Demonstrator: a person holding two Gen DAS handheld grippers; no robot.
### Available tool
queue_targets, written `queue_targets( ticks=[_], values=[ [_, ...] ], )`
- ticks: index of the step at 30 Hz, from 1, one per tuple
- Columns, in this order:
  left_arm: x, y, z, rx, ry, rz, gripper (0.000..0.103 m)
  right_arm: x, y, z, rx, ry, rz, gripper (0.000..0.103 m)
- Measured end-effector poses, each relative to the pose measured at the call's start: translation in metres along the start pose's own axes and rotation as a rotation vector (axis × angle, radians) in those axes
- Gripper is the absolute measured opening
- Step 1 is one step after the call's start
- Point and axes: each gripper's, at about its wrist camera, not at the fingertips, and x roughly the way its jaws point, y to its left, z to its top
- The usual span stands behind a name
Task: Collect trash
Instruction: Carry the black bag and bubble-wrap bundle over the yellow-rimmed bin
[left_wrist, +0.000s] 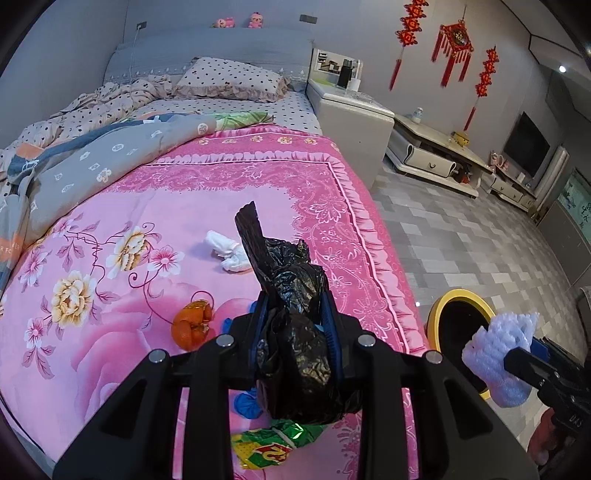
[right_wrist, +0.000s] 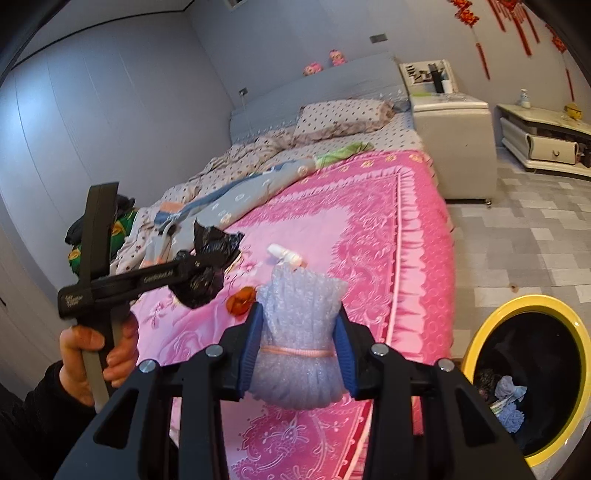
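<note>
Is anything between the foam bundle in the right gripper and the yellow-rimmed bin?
Nothing visible. The right gripper holds the foam bundle above the bed's edge; the bin stands on the floor to its right, mouth open, with only bare floor between.

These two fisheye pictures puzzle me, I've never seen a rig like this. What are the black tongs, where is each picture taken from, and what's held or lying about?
There is no robot here: a person holds a two-finger gripper in each hand, and each carries a camera looking along its fingers.

The left wrist view shows the left gripper shut on a crumpled black bag. The right wrist view shows the right gripper shut on a white foam net tied with a pink band. In it you also see the person's left hand on the handle.

Still on the pink bed cover: a white tissue, an orange peel, blue scraps and a green wrapper. A yellow-rimmed bin stands on the floor beside the bed, with some trash already inside.
</note>
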Motion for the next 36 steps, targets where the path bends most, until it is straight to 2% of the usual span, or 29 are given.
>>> queue_targets(
  ticks=[20,36],
  values=[
    [-0.007,-0.102,0.011,0.105,-0.011,-0.156,0.027,-0.058,-0.065,0.016,0.1,-0.167,-0.123,0.035],
    [0.024,-0.186,0.002,0.202,0.057,-0.253,0.027,-0.098,-0.125,0.002,0.225,-0.236,-0.234,0.035]
  ],
)
